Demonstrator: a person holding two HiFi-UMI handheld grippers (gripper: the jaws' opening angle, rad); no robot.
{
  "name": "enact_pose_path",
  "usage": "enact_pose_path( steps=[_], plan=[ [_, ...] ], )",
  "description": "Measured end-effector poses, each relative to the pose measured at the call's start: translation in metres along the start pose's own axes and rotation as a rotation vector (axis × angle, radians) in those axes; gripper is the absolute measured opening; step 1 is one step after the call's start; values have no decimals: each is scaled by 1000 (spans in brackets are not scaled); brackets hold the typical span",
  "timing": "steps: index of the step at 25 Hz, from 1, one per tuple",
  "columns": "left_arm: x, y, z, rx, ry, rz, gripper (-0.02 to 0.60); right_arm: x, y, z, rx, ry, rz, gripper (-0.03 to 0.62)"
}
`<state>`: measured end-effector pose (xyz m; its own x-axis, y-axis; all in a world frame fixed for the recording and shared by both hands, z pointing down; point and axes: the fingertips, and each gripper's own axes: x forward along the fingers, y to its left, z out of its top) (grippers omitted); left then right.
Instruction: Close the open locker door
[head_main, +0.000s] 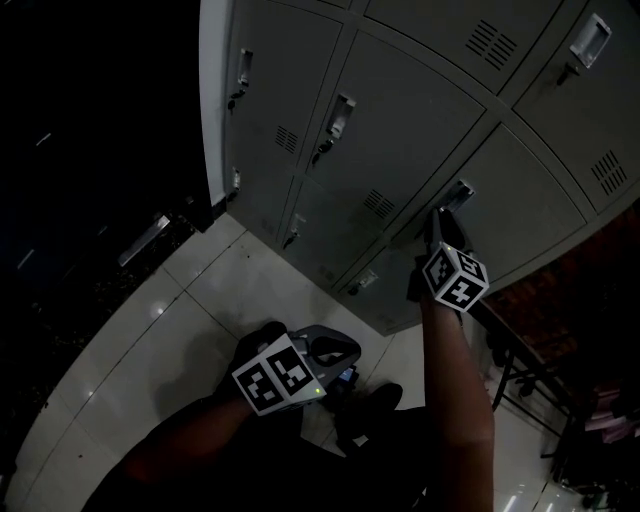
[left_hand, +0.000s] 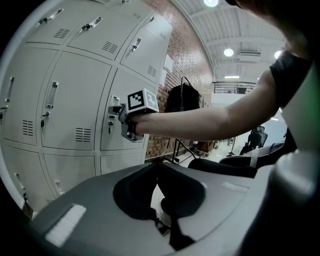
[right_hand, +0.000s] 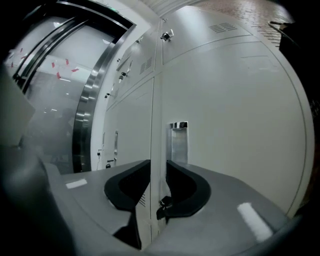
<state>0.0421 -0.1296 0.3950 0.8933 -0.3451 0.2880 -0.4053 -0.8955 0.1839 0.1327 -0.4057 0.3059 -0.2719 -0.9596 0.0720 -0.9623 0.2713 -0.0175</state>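
A bank of grey lockers (head_main: 400, 130) fills the head view. My right gripper (head_main: 440, 215) is held up at one locker door (head_main: 530, 190), just below its metal handle (head_main: 457, 193). In the right gripper view the jaws (right_hand: 157, 162) stand a little apart and straddle the vertical seam beside the handle (right_hand: 178, 142); nothing is gripped between them. The door looks flush with its neighbours. The left gripper view shows the right gripper (left_hand: 120, 117) at the door from the side. My left gripper (head_main: 335, 350) hangs low by my body, its tips (left_hand: 156, 167) touching and empty.
Pale floor tiles (head_main: 200, 290) run below the lockers. A dark glass frame (right_hand: 87, 110) stands to the lockers' left. To the right are a brick wall (left_hand: 175, 55), a black coat on a metal rack (left_hand: 182, 97) and dark chair frames (head_main: 520, 365).
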Motion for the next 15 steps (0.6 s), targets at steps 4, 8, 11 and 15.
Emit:
enact_pose_path(
  steps=[4,8,11,15],
  plan=[
    [-1,1,-1,2,-1,0,12,-38,8,-2,-21,-16,62,30],
    [-1,1,-2,2,3,1,12,-80,10,1,-15,-25,123,3],
    [0,-1,-1,4,3,-4,12,-116,9,6,-14,-33,165,3],
    [2,-2,1,8,-6,-11,12,-167,11,10,-33,-39,222,3]
  ],
)
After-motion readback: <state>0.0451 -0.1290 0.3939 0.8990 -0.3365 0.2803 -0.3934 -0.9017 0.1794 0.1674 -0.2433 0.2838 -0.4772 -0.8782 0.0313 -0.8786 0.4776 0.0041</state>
